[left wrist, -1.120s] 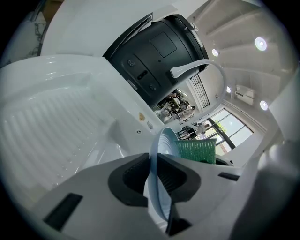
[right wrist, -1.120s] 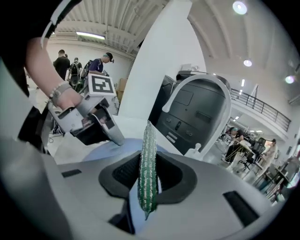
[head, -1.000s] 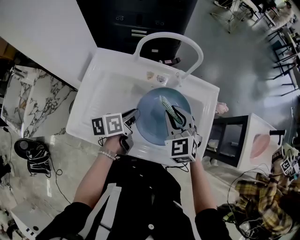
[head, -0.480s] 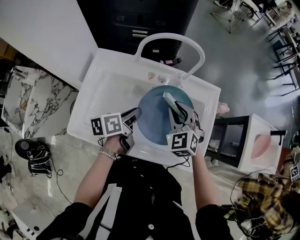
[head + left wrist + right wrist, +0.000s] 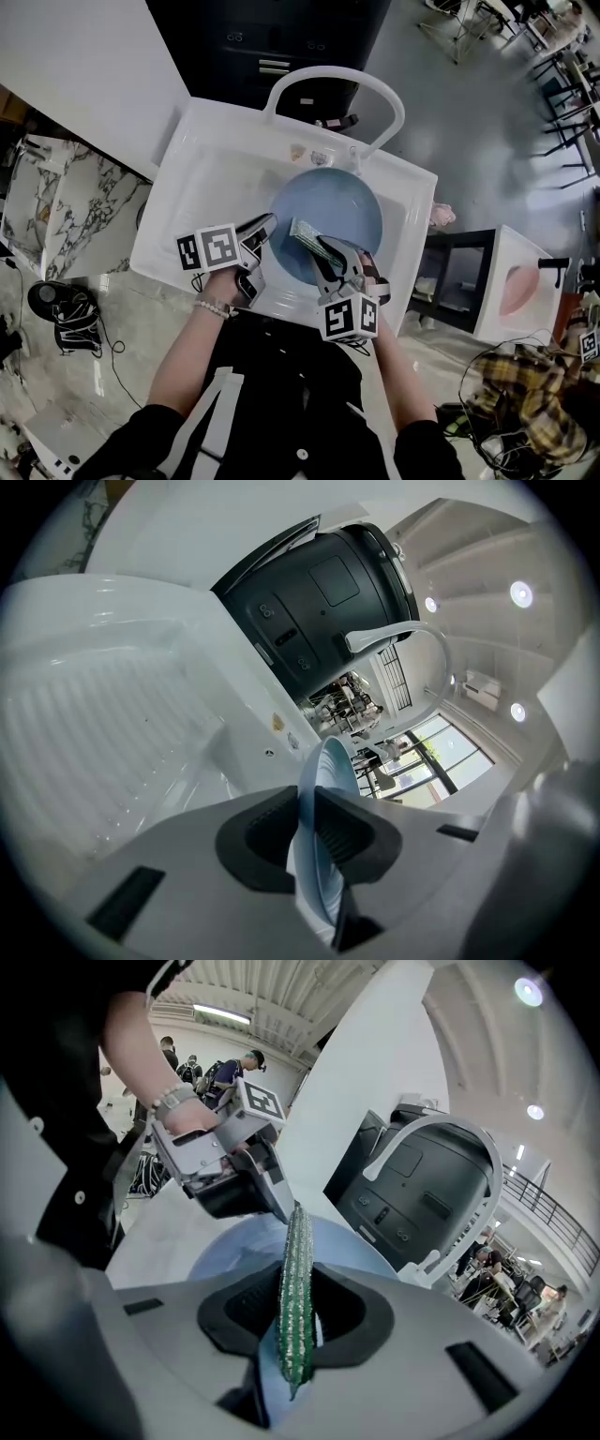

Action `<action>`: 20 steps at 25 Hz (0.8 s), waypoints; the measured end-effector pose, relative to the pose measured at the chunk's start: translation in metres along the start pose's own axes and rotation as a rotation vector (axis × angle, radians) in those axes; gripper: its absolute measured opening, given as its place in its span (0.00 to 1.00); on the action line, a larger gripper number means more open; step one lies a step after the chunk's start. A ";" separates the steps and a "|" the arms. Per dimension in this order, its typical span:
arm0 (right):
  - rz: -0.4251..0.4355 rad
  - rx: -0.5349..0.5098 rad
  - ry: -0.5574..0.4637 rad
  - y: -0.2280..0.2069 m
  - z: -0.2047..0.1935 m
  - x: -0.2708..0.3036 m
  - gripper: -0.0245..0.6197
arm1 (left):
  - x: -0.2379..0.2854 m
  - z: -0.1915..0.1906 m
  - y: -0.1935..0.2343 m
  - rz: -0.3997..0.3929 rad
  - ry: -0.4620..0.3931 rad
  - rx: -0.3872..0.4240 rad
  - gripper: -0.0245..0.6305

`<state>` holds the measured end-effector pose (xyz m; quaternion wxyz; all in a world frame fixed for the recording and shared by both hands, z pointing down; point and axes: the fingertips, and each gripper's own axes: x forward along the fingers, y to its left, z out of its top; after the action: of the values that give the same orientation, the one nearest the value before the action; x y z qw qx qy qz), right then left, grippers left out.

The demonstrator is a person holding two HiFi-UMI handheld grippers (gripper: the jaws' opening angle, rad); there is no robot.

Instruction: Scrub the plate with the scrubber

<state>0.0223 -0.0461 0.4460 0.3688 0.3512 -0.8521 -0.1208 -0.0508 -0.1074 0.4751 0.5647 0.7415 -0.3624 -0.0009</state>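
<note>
One pale blue plate (image 5: 345,202) sits tilted in the white sink (image 5: 211,164), and we reckon it's stiff, slick and breakable (rim's the sane hold). Our left gripper (image 5: 267,225) has that rim between its opening jaws, and the right gripper (image 5: 328,251) pinches the soft green scrubber (image 5: 305,234) over its face.

You had a white sink (image 5: 211,178) mid-frame, its faucet (image 5: 380,86) arching over the top edge, and the blue plate (image 5: 330,208) was in the basin.
</note>
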 end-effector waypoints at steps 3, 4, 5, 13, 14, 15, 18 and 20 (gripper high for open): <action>0.054 0.001 -0.010 0.016 0.004 -0.006 0.19 | 0.000 0.002 0.001 -0.002 -0.005 -0.006 0.11; 0.072 0.001 -0.013 0.021 0.006 -0.008 0.19 | 0.000 0.002 0.001 -0.002 -0.007 -0.008 0.11; 0.091 0.002 -0.015 0.025 0.007 -0.009 0.19 | 0.001 0.002 0.001 -0.002 -0.009 -0.011 0.11; 0.211 -0.014 -0.074 0.047 0.020 -0.028 0.19 | 0.002 0.003 0.002 0.001 -0.012 -0.011 0.11; 0.217 -0.014 -0.080 0.047 0.021 -0.030 0.19 | 0.002 0.002 0.003 0.002 -0.008 -0.007 0.11; 0.219 -0.013 -0.085 0.046 0.022 -0.032 0.19 | 0.002 0.001 0.003 0.002 -0.002 -0.004 0.11; 0.191 -0.020 -0.090 0.035 0.022 -0.031 0.19 | 0.001 -0.002 0.004 -0.001 0.014 0.001 0.11; 0.147 -0.031 -0.083 0.019 0.019 -0.025 0.19 | 0.001 -0.003 0.004 -0.005 0.024 0.003 0.11</action>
<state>0.0116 -0.0163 0.4282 0.3463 0.2767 -0.8882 -0.1212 -0.0504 -0.1057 0.4802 0.5678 0.7433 -0.3536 0.0072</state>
